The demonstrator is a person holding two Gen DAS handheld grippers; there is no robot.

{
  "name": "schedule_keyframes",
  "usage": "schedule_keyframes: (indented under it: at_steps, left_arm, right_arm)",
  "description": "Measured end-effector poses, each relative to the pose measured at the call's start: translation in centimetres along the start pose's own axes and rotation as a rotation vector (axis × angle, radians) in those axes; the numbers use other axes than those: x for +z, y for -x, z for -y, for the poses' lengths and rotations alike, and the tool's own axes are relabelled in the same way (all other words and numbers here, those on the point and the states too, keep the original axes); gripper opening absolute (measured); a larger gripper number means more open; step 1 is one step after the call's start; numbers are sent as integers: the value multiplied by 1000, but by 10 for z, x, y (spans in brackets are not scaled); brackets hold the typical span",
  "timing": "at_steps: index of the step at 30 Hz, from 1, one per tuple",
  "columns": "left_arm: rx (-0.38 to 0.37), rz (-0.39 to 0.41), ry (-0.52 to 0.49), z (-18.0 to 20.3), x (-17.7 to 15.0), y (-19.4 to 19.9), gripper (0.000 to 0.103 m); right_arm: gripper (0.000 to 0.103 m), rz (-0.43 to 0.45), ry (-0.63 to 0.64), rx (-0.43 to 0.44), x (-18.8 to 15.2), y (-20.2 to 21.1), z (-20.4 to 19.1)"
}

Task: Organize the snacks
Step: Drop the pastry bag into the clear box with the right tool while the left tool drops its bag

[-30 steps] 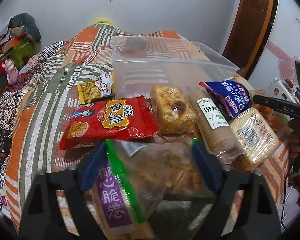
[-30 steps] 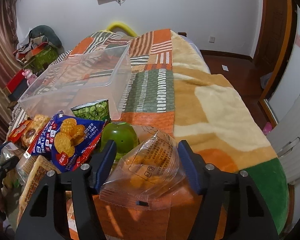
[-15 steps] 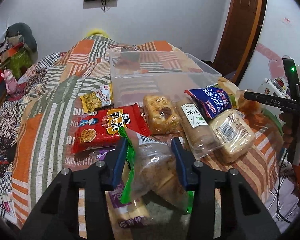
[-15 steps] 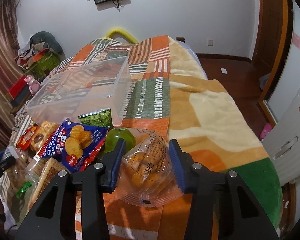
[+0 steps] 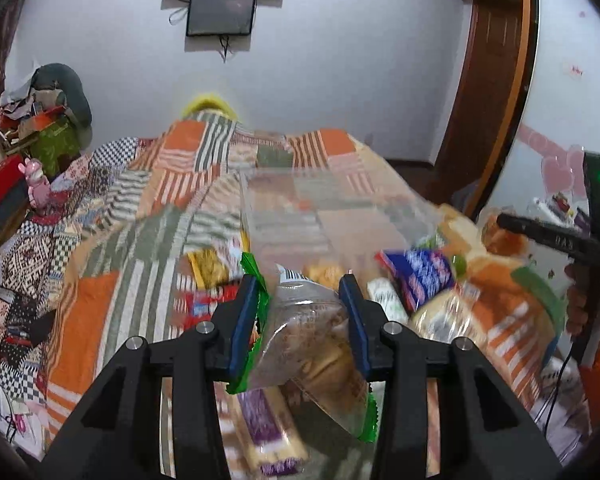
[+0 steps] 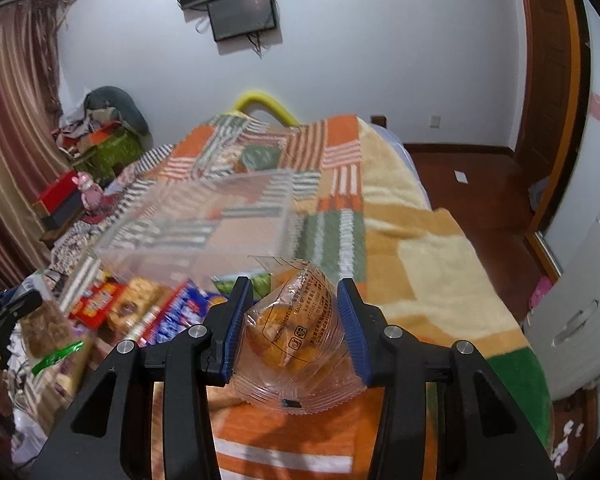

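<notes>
In the left wrist view my left gripper [image 5: 300, 292] has its jaws closing, blue pads pressing on a clear green-edged bag of brown crisps [image 5: 308, 336] lifted off the patchwork blanket [image 5: 100, 312]. My right gripper [image 6: 295, 292] is shut on a clear packet with an orange-yellow cake [image 6: 296, 332], held above the blanket. A clear plastic bin [image 6: 204, 220] stands just beyond both, apparently with nothing in it. Blurred below lie a red bag [image 5: 204, 304], a blue bag [image 5: 420, 276] and a purple-labelled packet [image 5: 264, 432].
More snack packs [image 6: 136, 312] lie in a row before the bin. The bed drops off at the right to a wooden floor [image 6: 480, 176]. Clutter and a pink toy [image 6: 88, 196] sit at the left. A hand [image 5: 580, 304] holds the other gripper's frame.
Both grippers closed on their packets and rose from the blanket, lifting them. The views tilted upward, showing more of the wall, and the snacks below are blurred.
</notes>
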State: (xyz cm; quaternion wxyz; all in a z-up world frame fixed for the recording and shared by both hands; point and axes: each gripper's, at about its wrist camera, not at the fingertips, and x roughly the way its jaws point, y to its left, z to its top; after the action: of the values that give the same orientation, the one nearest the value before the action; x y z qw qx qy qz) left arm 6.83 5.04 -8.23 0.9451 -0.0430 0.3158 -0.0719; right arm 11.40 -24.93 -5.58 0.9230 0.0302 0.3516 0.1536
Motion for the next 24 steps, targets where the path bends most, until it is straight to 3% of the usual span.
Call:
schedule_keyframes:
  at_steps: [11, 24]
  left_arm:
    - [-5, 102, -20, 10, 59, -15, 41]
    - [10, 74, 15, 0, 101, -89, 41]
  right_arm:
    - [41, 61, 39, 60, 25, -16, -33]
    - [41, 26, 72, 83, 51, -71, -53]
